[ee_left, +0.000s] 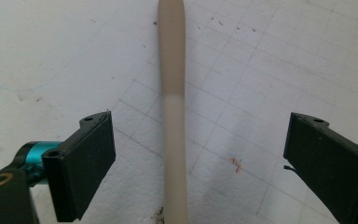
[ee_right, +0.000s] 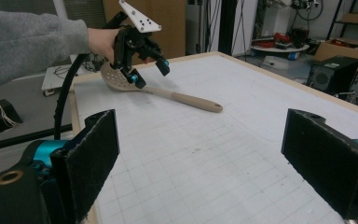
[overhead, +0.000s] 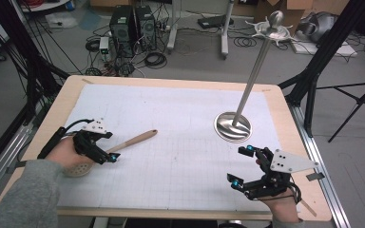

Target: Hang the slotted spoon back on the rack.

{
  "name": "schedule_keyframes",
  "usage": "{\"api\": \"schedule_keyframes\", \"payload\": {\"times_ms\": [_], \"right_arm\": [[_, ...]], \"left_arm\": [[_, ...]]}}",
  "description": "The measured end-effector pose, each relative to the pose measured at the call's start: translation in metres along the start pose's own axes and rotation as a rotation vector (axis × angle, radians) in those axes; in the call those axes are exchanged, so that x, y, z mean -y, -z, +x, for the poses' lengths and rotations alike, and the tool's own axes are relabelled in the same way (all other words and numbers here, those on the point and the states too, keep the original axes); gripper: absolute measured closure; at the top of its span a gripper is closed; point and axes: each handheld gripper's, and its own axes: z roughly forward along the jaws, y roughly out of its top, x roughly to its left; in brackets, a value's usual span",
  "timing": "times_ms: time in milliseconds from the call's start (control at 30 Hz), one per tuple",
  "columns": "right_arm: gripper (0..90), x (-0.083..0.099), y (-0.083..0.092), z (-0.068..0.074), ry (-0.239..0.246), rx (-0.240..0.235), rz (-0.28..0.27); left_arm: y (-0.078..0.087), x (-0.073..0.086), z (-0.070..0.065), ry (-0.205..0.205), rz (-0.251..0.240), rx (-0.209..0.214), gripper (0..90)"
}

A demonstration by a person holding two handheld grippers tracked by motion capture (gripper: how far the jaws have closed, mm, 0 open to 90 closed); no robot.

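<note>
- Surface: wooden table (overhead: 62, 102) covered by a white gridded mat (overhead: 180, 142); workshop floor behind with computer towers (overhead: 133, 26) and loose cables.
- Slotted spoon (overhead: 135, 140): beige, lying flat on the mat's left part, perforated bowl toward the person, handle pointing toward the table's middle.
- Left gripper (overhead: 105, 151): poised over the spoon's neck, jaws spread wide on either side of the handle (ee_left: 173, 116), pads clear of it; nothing held.
- Right gripper (overhead: 241, 166): near the mat's right front, jaws wide apart, empty, well apart from the spoon.
- Metal stand (overhead: 247, 90): upright pole on a round base, just beyond the right gripper.
</note>
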Motion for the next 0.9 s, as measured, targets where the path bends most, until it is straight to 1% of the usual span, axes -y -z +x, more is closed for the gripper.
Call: {"api": "schedule_keyframes", "payload": {"times_ms": [33,100,133,200,300,367,400,433,533,567,600,633,667,733,767,800,833,900], "right_arm": [[10.2,0.0,0.0,0.0,-0.001,0.0,0.002],[10.2,0.0,0.0,0.0,0.001,0.0,-0.002],[10.2,0.0,0.001,0.0,-0.005,0.0,0.0],[10.2,0.0,0.001,0.0,-0.002,-0.002,0.002],[10.2,0.0,0.0,0.0,0.001,-0.009,0.004],[10.2,0.0,0.0,0.001,0.003,-0.015,0.009],[10.2,0.0,-0.001,0.001,0.003,-0.015,0.009],[10.2,0.0,-0.001,0.001,0.003,-0.015,0.009],[10.2,0.0,-0.001,0.001,0.004,-0.016,0.01],[10.2,0.0,0.0,0.001,0.005,-0.017,0.012],[10.2,0.0,0.0,0.001,0.005,-0.018,0.012],[10.2,0.0,0.0,0.001,0.005,-0.018,0.012],[10.2,0.0,0.0,0.001,0.003,-0.019,0.011],[10.2,0.0,0.0,0.001,0.006,-0.02,0.012],[10.2,0.0,0.0,0.001,0.005,-0.023,0.012],[10.2,0.0,0.0,0.001,0.005,-0.023,0.012],[10.2,0.0,0.0,0.001,0.007,-0.022,0.011],[10.2,0.0,0.0,0.0,0.013,-0.023,0.011]], "left_arm": [[-0.002,0.0,0.0,0.004,0.004,0.003,9.7],[-0.004,0.001,0.0,0.0,0.02,0.009,10.2],[-0.005,0.001,0.0,0.0,0.026,0.008,10.4],[-0.008,0.001,0.001,0.006,0.046,0.001,10.4],[-0.011,0.002,0.001,-0.001,0.065,0.002,10.4],[-0.012,0.003,0.002,0.012,0.066,0.006,10.7],[-0.012,0.003,0.003,0.003,0.079,0.01,12.7],[-0.011,0.003,0.004,-0.001,0.088,0.011,12.7],[-0.011,0.004,0.005,0.024,0.076,0.009,18.8],[-0.009,0.004,0.007,0.011,0.091,0.007,21.7],[-0.01,0.004,0.007,0.027,0.083,0.01,24.1],[-0.009,0.005,0.009,0.007,0.098,0.016,25.5],[-0.009,0.005,0.009,0.003,0.101,0.014,27.1],[-0.011,0.006,0.009,0.018,0.106,0.016,29.5],[-0.011,0.007,0.011,0.02,0.119,0.016,29.8],[-0.012,0.008,0.011,0.031,0.124,0.014,29.8],[-0.012,0.009,0.012,0.035,0.13,0.006,30.0],[-0.011,0.011,0.013,0.043,0.135,-0.001,33.5]]}}
